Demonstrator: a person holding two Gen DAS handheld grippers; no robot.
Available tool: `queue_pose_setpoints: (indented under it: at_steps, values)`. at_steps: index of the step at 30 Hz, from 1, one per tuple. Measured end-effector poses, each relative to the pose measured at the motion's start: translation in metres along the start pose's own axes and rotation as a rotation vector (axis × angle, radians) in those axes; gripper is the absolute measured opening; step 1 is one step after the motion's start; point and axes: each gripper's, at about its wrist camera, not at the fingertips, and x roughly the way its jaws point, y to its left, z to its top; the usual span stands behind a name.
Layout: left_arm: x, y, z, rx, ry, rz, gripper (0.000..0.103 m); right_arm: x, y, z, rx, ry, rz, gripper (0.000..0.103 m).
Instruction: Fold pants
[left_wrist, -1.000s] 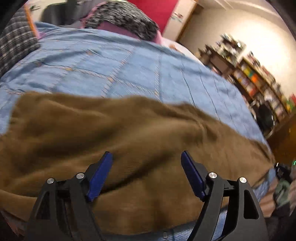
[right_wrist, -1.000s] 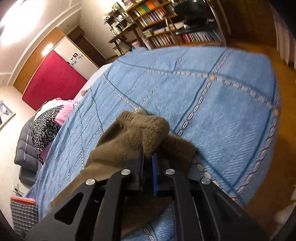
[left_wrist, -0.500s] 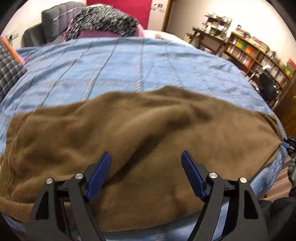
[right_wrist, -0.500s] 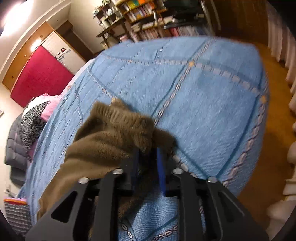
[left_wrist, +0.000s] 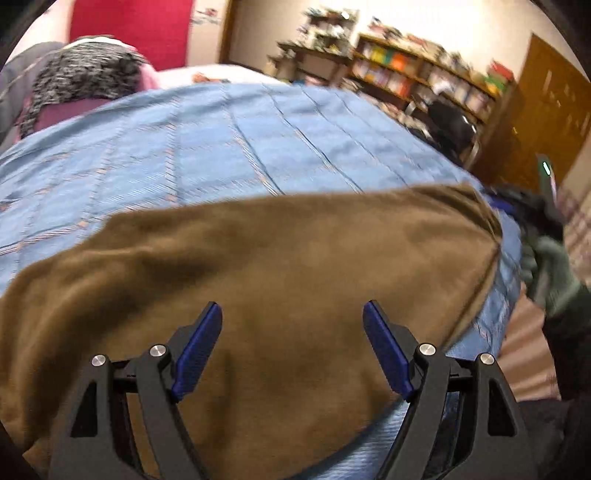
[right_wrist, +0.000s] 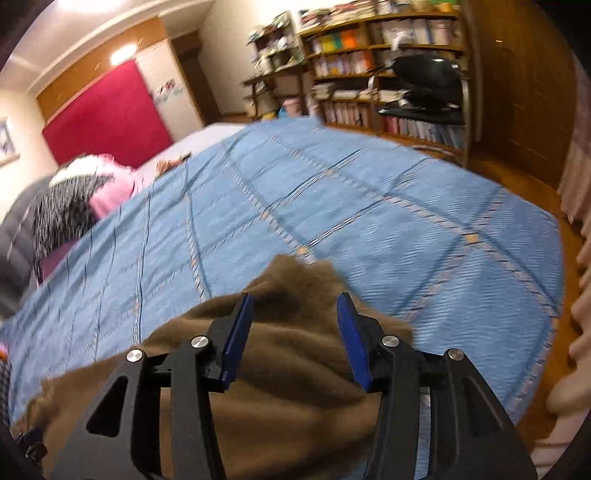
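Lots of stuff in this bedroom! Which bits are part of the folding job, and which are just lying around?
Part of the job:
brown pants
left gripper
right gripper
blue bedspread underneath

Just lying about:
spotted black-and-white cloth
pink cloth
bookshelves
black chair

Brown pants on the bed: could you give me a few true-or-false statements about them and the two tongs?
1. The brown pants lie on a blue bedspread. True.
2. The right tongs are clamped on the pants. False: their jaws stand apart, with nothing between them.
3. The left tongs are open above the pants. True.
4. The bedspread is plain red. False: it is blue with stitched lines.
5. A bookshelf stands beyond the bed. True.
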Motion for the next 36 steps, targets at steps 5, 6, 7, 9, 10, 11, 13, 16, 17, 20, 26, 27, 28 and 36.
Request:
queue_pose_setpoints:
  at_steps: [5, 6, 7, 9, 10, 11, 13, 16, 17, 20, 26, 27, 28, 36]
  values:
    - [0.023, -0.018, -0.019, 0.050, 0.106, -0.038, 0.078, 0.028, 0.003, -0.009, -0.062, 0.078, -0.089, 0.049]
    - [0.025, -0.021, -0.025, 0.063, 0.119, -0.032, 0.078, 0.030, 0.000, -0.013, -0.071, 0.082, -0.108, 0.049]
    - [0.027, -0.024, -0.031, 0.079, 0.128, -0.026, 0.078, 0.032, -0.001, -0.015, -0.074, 0.084, -0.120, 0.047]
    - [0.028, -0.027, -0.039, 0.093, 0.133, -0.024, 0.078, 0.035, -0.004, -0.019, -0.081, 0.085, -0.137, 0.046]
    - [0.028, -0.028, -0.042, 0.097, 0.136, -0.024, 0.078, 0.035, -0.006, -0.023, -0.088, 0.084, -0.150, 0.046]
    - [0.027, -0.028, -0.044, 0.097, 0.140, -0.028, 0.078, 0.036, -0.007, -0.026, -0.093, 0.081, -0.162, 0.046]
    - [0.026, -0.026, -0.047, 0.088, 0.147, -0.041, 0.078, 0.036, -0.007, -0.033, -0.109, 0.070, -0.178, 0.046]
    - [0.024, -0.026, -0.048, 0.091, 0.146, -0.046, 0.078, 0.040, -0.001, -0.040, -0.159, 0.048, -0.212, 0.046]
    - [0.024, -0.026, -0.047, 0.092, 0.145, -0.044, 0.078, 0.041, 0.002, -0.040, -0.168, 0.048, -0.225, 0.046]
    - [0.017, -0.023, -0.041, 0.069, 0.130, -0.054, 0.077, 0.026, 0.013, -0.038, -0.171, 0.010, -0.262, 0.047]
    - [-0.020, -0.003, -0.030, -0.030, 0.022, -0.031, 0.078, -0.009, 0.068, -0.062, -0.296, -0.056, -0.084, 0.060]
    - [-0.027, 0.002, -0.028, -0.045, 0.005, -0.019, 0.078, -0.011, 0.079, -0.069, -0.328, -0.051, -0.054, 0.060]
    - [-0.035, 0.008, -0.028, -0.057, -0.011, -0.003, 0.078, -0.012, 0.088, -0.075, -0.348, -0.043, -0.027, 0.060]
    - [-0.086, 0.088, -0.049, -0.207, -0.059, 0.247, 0.079, -0.005, 0.152, -0.122, -0.456, 0.081, 0.182, 0.065]
